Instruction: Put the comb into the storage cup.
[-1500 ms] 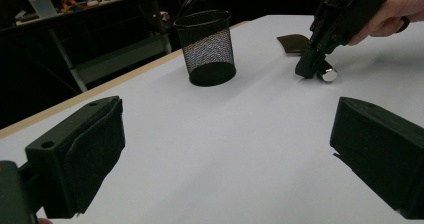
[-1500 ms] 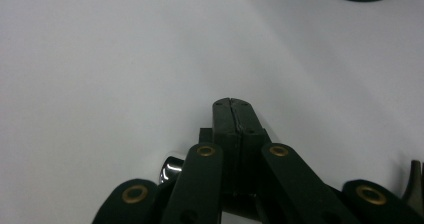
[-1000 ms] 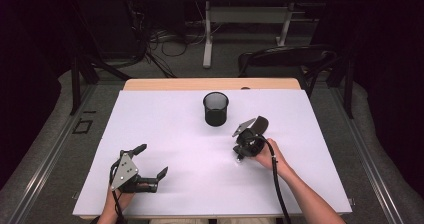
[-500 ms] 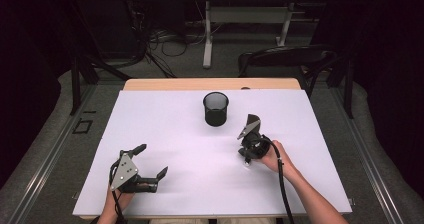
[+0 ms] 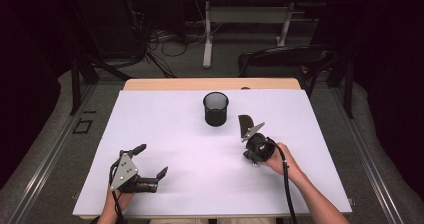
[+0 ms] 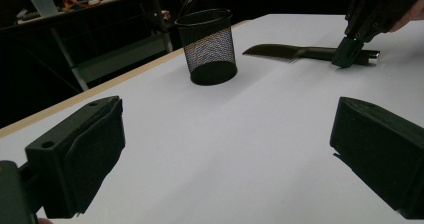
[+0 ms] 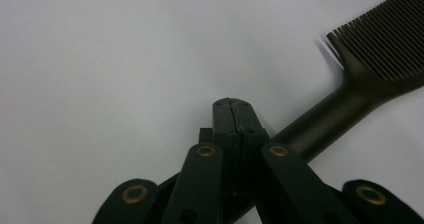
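Comb teeth plain in right gripper view

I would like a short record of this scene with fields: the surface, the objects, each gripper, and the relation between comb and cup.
surface: white table top
objects: black wire-mesh cup, upright; black plastic comb, lying flat
left gripper: jaws open, nothing between them, low over the table
right gripper: jaws shut, over the comb's handle; whether it grips the handle is unclear
relation: comb lies beside the cup, apart from it
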`<state>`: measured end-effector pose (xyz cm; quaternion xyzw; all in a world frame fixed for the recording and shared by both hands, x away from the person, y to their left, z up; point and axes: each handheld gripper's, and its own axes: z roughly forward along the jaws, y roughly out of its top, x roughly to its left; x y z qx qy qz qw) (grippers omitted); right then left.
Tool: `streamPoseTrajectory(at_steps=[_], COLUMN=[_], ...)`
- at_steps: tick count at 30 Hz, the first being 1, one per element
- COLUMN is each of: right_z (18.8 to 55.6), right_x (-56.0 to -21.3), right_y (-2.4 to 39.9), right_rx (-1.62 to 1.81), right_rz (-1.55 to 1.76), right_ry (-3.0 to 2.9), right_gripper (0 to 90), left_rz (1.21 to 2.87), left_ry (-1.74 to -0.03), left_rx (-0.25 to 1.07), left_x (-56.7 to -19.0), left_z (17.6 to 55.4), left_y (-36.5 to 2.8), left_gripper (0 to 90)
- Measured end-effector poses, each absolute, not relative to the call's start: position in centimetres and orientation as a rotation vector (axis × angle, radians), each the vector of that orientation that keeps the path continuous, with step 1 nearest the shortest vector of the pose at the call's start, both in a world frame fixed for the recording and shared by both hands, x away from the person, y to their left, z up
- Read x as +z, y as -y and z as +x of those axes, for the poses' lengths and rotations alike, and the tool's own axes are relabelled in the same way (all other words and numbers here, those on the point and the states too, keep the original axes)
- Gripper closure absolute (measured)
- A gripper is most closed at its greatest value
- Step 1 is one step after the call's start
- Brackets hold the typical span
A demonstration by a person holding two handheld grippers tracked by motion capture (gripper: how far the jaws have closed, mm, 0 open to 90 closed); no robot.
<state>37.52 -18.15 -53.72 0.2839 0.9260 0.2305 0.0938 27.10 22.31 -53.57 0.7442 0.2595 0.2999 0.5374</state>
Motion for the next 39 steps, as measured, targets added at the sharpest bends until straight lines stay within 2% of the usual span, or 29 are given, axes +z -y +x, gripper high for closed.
streamPoseTrajectory(at_steps=[29, 30, 32, 35, 36, 37, 38, 39], right_z=[37.3, 37.1, 37.0, 36.6, 36.6, 36.5, 36.5, 36.4], right_x=[-53.4, -53.1, -53.0, -52.0, -52.0, -51.7, -51.7, -51.4], right_y=[20.0, 20.2, 20.3, 20.7, 20.7, 20.9, 20.9, 21.0], right_rx=[0.711, 0.740, 0.754, 0.815, 0.815, 0.832, 0.832, 0.835], right_rz=[0.933, 0.960, 0.955, 0.993, 0.993, 1.016, 1.016, 1.031], right_ry=[-2.702, -2.698, -2.696, -2.660, -2.660, -2.647, -2.647, -2.644], right_gripper=[89.1, 84.7, 82.9, 73.6, 73.6, 67.6, 67.6, 62.2], left_rz=[1.780, 1.778, 1.777, 1.779, 1.779, 1.776, 1.776, 1.775], left_ry=[-0.608, -0.607, -0.606, -0.605, -0.605, -0.605, -0.605, -0.607], left_rx=[0.711, 0.714, 0.715, 0.712, 0.712, 0.710, 0.710, 0.711], left_x=[-53.6, -53.5, -53.5, -53.5, -53.5, -53.5, -53.5, -53.5], left_z=[27.1, 27.1, 27.1, 27.1, 27.1, 27.1, 27.1, 27.0], left_y=[-22.2, -22.2, -22.2, -22.2, -22.2, -22.2, -22.2, -22.2], left_gripper=[1.0, 1.0, 1.0, 1.0, 1.0, 1.0, 1.0, 1.0])
